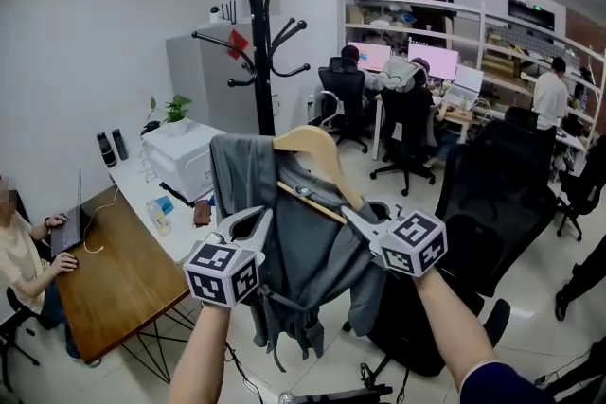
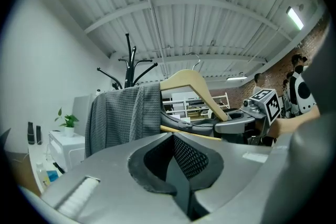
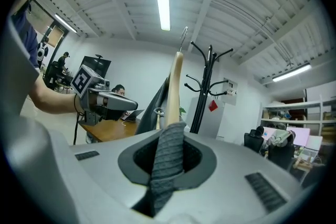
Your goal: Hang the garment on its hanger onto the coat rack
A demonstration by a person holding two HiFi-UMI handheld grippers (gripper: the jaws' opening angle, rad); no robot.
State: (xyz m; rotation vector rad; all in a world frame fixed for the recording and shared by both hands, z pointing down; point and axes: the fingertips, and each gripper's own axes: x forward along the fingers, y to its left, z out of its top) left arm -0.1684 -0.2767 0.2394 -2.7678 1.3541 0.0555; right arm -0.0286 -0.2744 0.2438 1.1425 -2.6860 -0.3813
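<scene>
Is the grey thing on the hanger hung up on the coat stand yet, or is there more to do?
Done: the grey garment is already on its wooden hanger. In hand: the right hand-held gripper pinches the fabric, holding it up in the air. Left: the hanger's hook is not yet on the coat rack, which stands further off.

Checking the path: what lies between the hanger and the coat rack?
Nothing: in the right gripper view, only bare wall shows between the hanger and the coat rack.

Grey left gripper (image 1: 257,220), right gripper (image 1: 353,219), navy sleeve (image 1: 490,382)
</scene>
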